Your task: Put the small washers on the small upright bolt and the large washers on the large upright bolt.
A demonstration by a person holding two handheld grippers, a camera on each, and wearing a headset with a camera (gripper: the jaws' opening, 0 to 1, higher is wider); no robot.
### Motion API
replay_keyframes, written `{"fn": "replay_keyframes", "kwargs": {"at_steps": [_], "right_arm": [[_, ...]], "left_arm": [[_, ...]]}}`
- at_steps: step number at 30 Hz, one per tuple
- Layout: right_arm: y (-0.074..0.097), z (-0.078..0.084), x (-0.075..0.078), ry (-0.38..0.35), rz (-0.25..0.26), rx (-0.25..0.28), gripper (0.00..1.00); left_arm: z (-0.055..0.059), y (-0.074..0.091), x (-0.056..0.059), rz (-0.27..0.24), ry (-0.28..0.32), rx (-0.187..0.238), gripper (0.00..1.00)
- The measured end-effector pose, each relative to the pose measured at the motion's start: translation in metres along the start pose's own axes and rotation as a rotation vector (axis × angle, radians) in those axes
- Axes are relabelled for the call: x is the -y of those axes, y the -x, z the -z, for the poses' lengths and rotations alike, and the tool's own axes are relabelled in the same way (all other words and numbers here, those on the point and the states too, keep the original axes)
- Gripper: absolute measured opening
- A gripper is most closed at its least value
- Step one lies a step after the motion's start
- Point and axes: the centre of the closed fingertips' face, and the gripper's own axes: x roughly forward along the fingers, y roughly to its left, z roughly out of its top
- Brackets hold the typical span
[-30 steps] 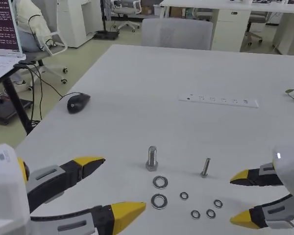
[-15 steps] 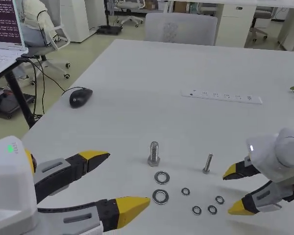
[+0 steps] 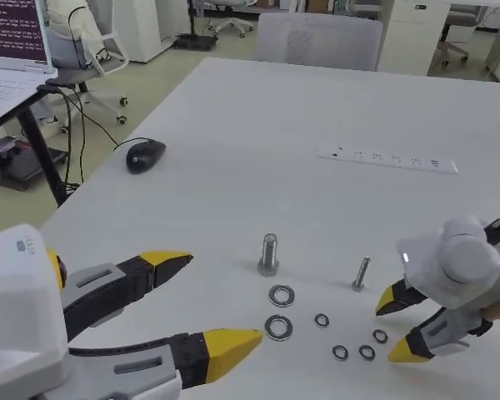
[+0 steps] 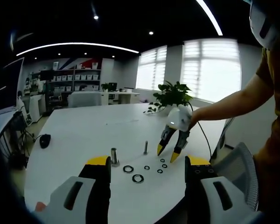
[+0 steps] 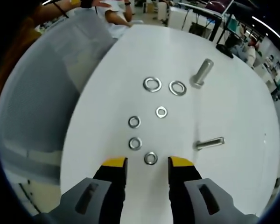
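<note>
The large bolt (image 3: 268, 254) and the small bolt (image 3: 361, 273) stand upright on the white table (image 3: 233, 167). Two large washers (image 3: 281, 295) (image 3: 278, 327) lie flat in front of the large bolt. Several small washers (image 3: 340, 352) lie in front of the small bolt. My right gripper (image 3: 394, 327) is open, low over the table just right of the small washers. In the right gripper view one small washer (image 5: 150, 158) lies just ahead of the gap in the right gripper (image 5: 147, 163). My left gripper (image 3: 217, 300) is open wide, left of the large washers, holding nothing.
A black mouse (image 3: 145, 155) lies at the table's left edge. A white power strip (image 3: 387, 160) lies farther back. Office chairs and a laptop stand beyond the table on the left. A potted plant (image 4: 170, 95) sits at the table's far end.
My right gripper has moved left and lower, toward the small washers. The left gripper has barely shifted. Bolts and washers lie as before.
</note>
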Motion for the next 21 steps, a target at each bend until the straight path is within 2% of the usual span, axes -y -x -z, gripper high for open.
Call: {"fn": "replay_keyframes", "kwargs": {"at_steps": [12, 21], "right_arm": [[-0.0069, 0.0015, -0.0004, 0.039, -0.036, -0.048, 0.33], [-0.0074, 0.0009, -0.0022, 0.059, -0.073, -0.049, 0.3]], "left_arm": [[0.0003, 0.0008, 0.0015, -0.002, 0.002, 0.004, 0.63], [0.0009, 0.0028, 0.0032, -0.004, 0.005, 0.008, 0.63]]}}
